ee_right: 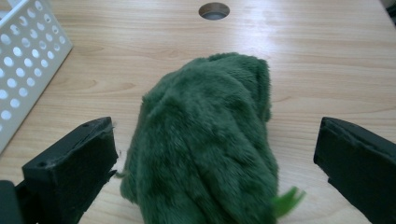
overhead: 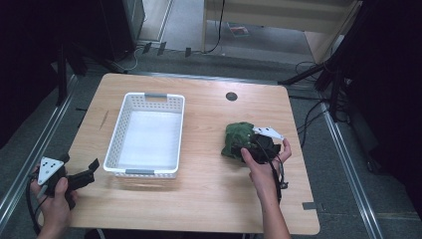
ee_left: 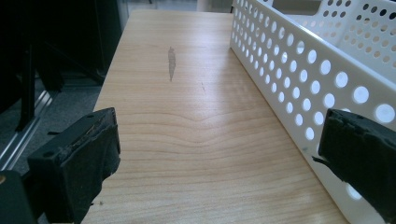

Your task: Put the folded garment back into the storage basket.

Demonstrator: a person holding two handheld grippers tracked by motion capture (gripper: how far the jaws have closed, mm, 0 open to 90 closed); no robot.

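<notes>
Plush toy (ee_right: 205, 144), dark green, shaggy fur, lumpy rounded mass, lies on right half of wooden tabletop (overhead: 209, 194). Right gripper (overhead: 259, 145) over it, jaws wide, straddling toy, not closed on it. Round grommet hole (ee_right: 214, 10) beyond toy. White perforated plastic basket (overhead: 147, 134), rectangular, grey handles, sits left of centre. Left gripper (overhead: 82, 174) at near-left tabletop edge beside basket wall, jaws wide, holding nothing.

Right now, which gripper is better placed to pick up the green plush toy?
The right gripper. Its open jaws already stand on either side of the green plush toy. The left gripper is open too, but sits beyond the white basket, at the table's left edge.
</notes>
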